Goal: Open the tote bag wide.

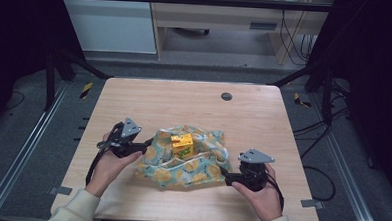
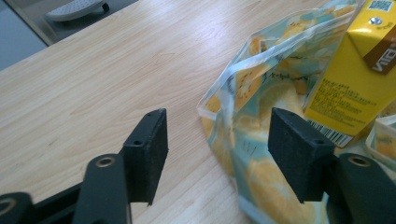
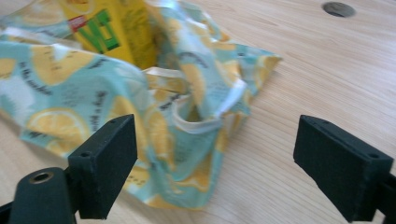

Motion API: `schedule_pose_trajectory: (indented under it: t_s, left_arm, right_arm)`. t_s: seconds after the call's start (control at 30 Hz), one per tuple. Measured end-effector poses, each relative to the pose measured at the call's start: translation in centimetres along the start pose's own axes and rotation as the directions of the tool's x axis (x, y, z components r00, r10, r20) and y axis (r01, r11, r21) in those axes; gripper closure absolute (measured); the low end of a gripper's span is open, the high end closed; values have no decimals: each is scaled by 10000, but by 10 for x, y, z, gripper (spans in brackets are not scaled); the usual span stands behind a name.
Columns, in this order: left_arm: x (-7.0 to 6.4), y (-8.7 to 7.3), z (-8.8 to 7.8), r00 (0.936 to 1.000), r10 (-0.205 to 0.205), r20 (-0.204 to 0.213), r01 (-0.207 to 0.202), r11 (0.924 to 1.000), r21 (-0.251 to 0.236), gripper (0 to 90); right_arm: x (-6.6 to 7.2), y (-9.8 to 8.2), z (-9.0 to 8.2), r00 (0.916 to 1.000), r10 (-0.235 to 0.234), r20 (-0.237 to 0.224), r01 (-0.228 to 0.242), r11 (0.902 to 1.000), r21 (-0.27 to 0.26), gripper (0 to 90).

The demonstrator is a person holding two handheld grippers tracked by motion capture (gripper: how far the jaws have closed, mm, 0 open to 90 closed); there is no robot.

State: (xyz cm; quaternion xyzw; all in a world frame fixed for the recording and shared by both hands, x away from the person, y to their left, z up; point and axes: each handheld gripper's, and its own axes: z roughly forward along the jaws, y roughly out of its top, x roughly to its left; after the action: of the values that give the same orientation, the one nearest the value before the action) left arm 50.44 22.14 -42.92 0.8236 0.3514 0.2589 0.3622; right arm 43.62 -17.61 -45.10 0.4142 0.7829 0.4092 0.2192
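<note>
I see the yellow drink carton (image 1: 181,144) standing inside the lemon-print cloth bag (image 1: 201,167) near the table's front edge; packing looks done. My left gripper (image 1: 145,146) and right gripper (image 1: 227,179) gape empty beside it.

The bench (image 1: 134,98) was pale wood-grain laminate, smooth with a slight sheen. The bag (image 1: 201,168) looked like thin glossy plastic film, lemon-printed and crinkly. The carton (image 1: 182,144) was coated paperboard, fairly shiny. Tongs' pads (image 2: 148,154) were matt black, kinda foamy and rough, on smooth black plastic arms.
</note>
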Motion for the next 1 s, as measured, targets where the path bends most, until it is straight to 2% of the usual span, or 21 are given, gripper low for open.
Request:
schedule_pose_trajectory:
  t_s: [0.17, 0.23, 0.43, 0.63, 0.93, 1.0]
  left_arm:
    - [8, -11, -9, 9998, -135, -116, 136, 9998, 113, 295]
    - [11, -15, -12, 9993, -63, -360, 71, 9997, 214, 269]
    - [23, -27, -19, 9971, -700, -303, 705, 9974, 152, 196]
    - [34, -37, -22, 9943, -981, -429, 994, 9946, 295, 152]
    - [49, -48, -24, 9892, -1355, -556, 1370, 9903, 250, 125]
    - [52, -51, -24, 9876, -1449, -604, 1469, 9887, 307, 118]
  right_arm:
    - [-15, -5, -1, 9978, 518, 416, -524, 9985, 157, 98]
    - [-21, -8, -1, 9960, 679, 574, -692, 9974, 209, 87]
    - [-35, -13, -3, 9887, 1184, 917, -1209, 9924, 226, 82]
    - [-45, -18, -4, 9846, 1280, 1194, -1330, 9905, 350, 70]
    - [-57, -24, -2, 9724, 1585, 1711, -1703, 9838, 567, 70]
    - [-60, -26, -2, 9711, 1518, 1844, -1649, 9846, 581, 69]
